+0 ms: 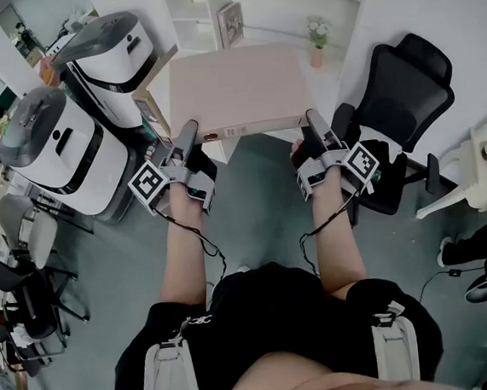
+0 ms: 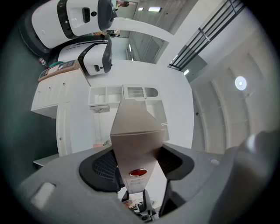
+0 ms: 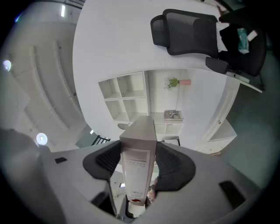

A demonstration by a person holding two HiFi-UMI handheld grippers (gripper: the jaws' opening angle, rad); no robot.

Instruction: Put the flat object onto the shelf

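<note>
The white shelf unit (image 1: 185, 15) stands straight ahead, beyond the far edge of the beige file box (image 1: 237, 87), held flat with its spine crosswise, the left gripper (image 1: 188, 135) and the right gripper (image 1: 314, 123) each clamped on a near corner.

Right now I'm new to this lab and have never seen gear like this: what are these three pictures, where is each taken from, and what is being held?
There is no robot here: a person holds a two-jaw gripper in each hand. The head view comes from a camera on the person's head, looking down at their arms and the floor. The other two pictures come from a camera riding on each gripper, looking along its jaws. The left gripper and the right gripper each clamp the near edge of one flat beige file box, carried level in the air, not resting on any table. Ahead stands a white shelf unit; a black office chair is on the right.
</note>
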